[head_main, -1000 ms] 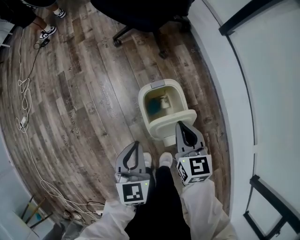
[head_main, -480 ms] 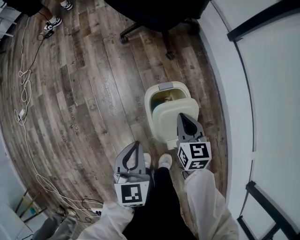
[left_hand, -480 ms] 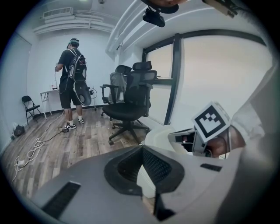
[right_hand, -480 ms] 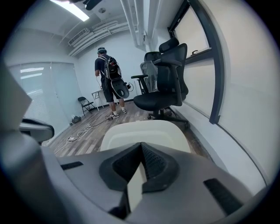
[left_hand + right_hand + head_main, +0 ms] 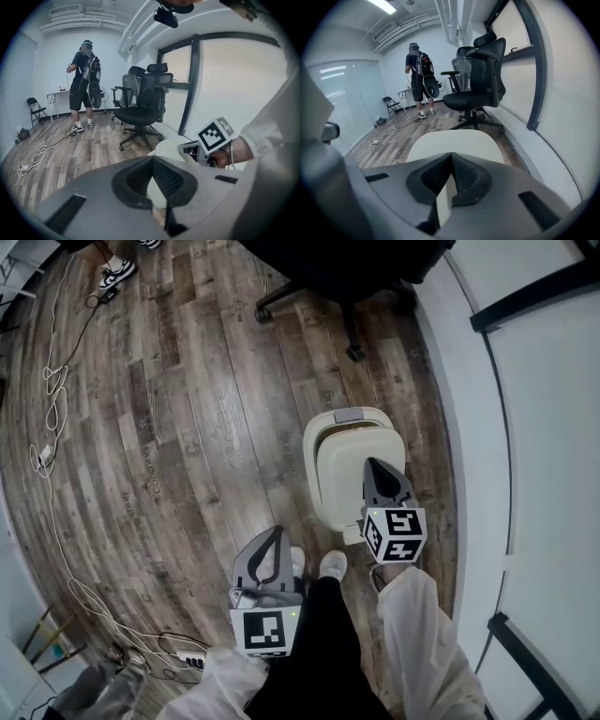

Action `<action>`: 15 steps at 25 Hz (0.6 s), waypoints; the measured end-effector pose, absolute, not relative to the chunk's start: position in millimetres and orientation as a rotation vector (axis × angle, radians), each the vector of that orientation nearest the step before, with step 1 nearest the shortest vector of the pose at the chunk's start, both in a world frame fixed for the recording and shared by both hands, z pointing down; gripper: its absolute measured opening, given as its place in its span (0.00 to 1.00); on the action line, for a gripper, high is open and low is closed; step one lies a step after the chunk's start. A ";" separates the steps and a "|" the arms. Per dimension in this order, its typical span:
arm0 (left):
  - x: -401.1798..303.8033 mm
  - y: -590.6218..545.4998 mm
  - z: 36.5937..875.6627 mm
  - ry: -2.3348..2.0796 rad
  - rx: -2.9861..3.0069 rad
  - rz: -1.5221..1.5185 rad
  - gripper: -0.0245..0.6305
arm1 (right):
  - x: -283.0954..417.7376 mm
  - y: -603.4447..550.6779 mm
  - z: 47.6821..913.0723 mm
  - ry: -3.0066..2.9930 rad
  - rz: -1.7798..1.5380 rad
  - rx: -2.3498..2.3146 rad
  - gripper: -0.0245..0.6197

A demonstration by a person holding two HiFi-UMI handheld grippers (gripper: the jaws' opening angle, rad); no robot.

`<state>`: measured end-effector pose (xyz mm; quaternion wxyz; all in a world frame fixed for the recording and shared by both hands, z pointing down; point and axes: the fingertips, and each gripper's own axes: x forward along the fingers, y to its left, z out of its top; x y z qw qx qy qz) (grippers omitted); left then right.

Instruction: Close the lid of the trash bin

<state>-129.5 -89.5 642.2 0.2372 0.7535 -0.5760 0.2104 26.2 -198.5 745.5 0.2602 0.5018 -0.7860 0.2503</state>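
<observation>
Seen from above, a wood floor. Far left of both jaws, white cables trail over the boards. The left gripper hangs by the person's shoes, well left of the bin. Its jaws are closed tip to tip with nothing between them, and it looks idle, held clear of the work. Just right of it stands the cream bin, directly ahead of the right jaws. Its lid lies nearly flat over the opening, and only a thin strip of the opening shows at the far end. The right gripper reaches over the lid's near half, jaws pressed together and gripping nothing. Its tip sits on or just above the lid; contact cannot be told. In the right gripper view the lid fills the space just beyond and below the closed tips. Shut jaws probably serve as a blunt pusher to press the lid down. A black chair stands farther ahead of the jaws, and a pale wall runs to their right.
</observation>
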 end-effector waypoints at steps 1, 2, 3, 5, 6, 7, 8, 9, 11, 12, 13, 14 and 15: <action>-130.2 -89.6 644.0 -1.578 2.064 0.583 0.05 | 26.0 -200.2 749.6 -2.125 0.682 1.356 0.07; -130.9 -89.9 645.1 -1.579 2.067 0.588 0.05 | 26.0 -201.9 753.9 -2.119 0.686 1.355 0.07; -131.5 -90.0 645.8 -1.580 2.071 0.592 0.05 | 25.8 -203.4 758.3 -2.113 0.690 1.353 0.07; -132.7 -88.4 647.2 -1.582 2.074 0.592 0.05 | 25.8 -205.5 767.2 -2.100 0.697 1.347 0.07; -133.8 -86.7 648.7 -1.582 2.067 0.589 0.05 | 25.8 -206.0 771.8 -2.093 0.701 1.344 0.07; -135.5 -84.8 650.5 -1.582 2.057 0.586 0.05 | 25.5 -206.7 776.1 -2.088 0.705 1.342 0.07; -138.0 -82.9 652.3 -1.581 2.044 0.586 0.05 | 24.8 -207.4 779.8 -2.083 0.709 1.341 0.07; -141.2 -81.2 653.8 -1.581 2.034 0.588 0.05 | 23.9 -208.3 782.8 -2.080 0.711 1.338 0.07; -147.6 -77.9 656.2 -1.586 2.016 0.597 0.05 | 22.3 -209.2 787.1 -2.073 0.710 1.328 0.07; -150.0 -76.4 657.3 -1.589 2.008 0.600 0.05 | 21.9 -209.2 789.0 -2.069 0.708 1.323 0.07; -151.5 -75.1 658.1 -1.591 2.005 0.602 0.05 | 21.7 -209.0 791.1 -2.066 0.706 1.319 0.07; -152.2 -74.0 658.6 -1.592 2.006 0.604 0.05 | 21.6 -208.5 793.2 -2.062 0.706 1.314 0.07; -152.5 -73.1 658.6 -1.592 2.008 0.606 0.05 | 21.4 -208.0 795.5 -2.058 0.706 1.308 0.07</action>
